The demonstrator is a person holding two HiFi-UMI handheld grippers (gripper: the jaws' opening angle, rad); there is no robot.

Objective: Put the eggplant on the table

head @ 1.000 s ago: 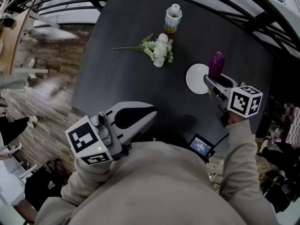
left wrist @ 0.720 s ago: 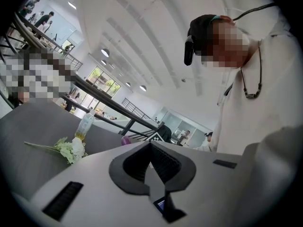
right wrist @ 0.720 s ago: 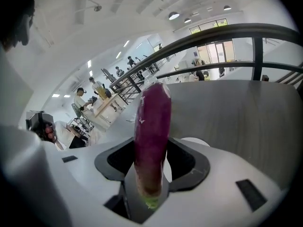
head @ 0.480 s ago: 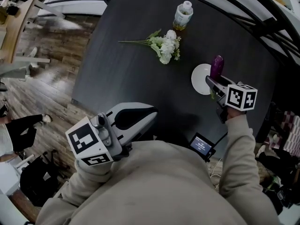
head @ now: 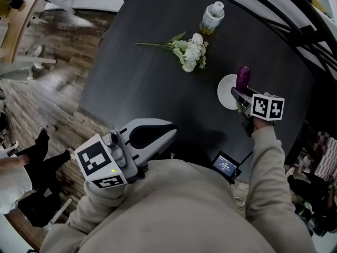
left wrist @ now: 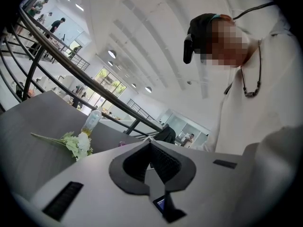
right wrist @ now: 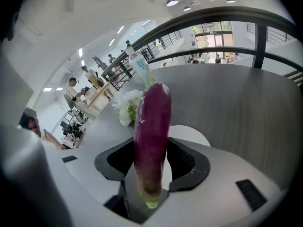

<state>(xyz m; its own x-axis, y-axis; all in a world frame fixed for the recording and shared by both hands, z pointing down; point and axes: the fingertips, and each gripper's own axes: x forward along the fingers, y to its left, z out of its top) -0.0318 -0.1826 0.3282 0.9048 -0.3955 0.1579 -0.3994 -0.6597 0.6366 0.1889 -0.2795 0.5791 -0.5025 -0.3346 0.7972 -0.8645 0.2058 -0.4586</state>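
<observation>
A purple eggplant [head: 243, 77] stands nearly upright in my right gripper [head: 238, 96], which is shut on its lower, green-stemmed end. The right gripper view shows the eggplant [right wrist: 152, 136] rising from between the dark pads of the right gripper [right wrist: 150, 148], pointing down toward the dark table [right wrist: 246, 108]. It hangs above a small white plate [head: 227, 91], whose rim shows behind the eggplant as the plate [right wrist: 189, 134]. My left gripper [head: 171, 130] is held near my body at the table's near edge, jaws together and empty; the left gripper [left wrist: 150, 143] points roughly level.
A bunch of white flowers [head: 190, 50] lies mid-table, a plastic bottle [head: 212, 18] stands behind it. A small device with a lit screen [head: 226, 165] sits at the table's near edge. A person [head: 21, 162] is on the wooden floor at left. Railings run along the far side.
My right gripper has come down with the eggplant toward the white plate. The left gripper has stayed about where it was.
</observation>
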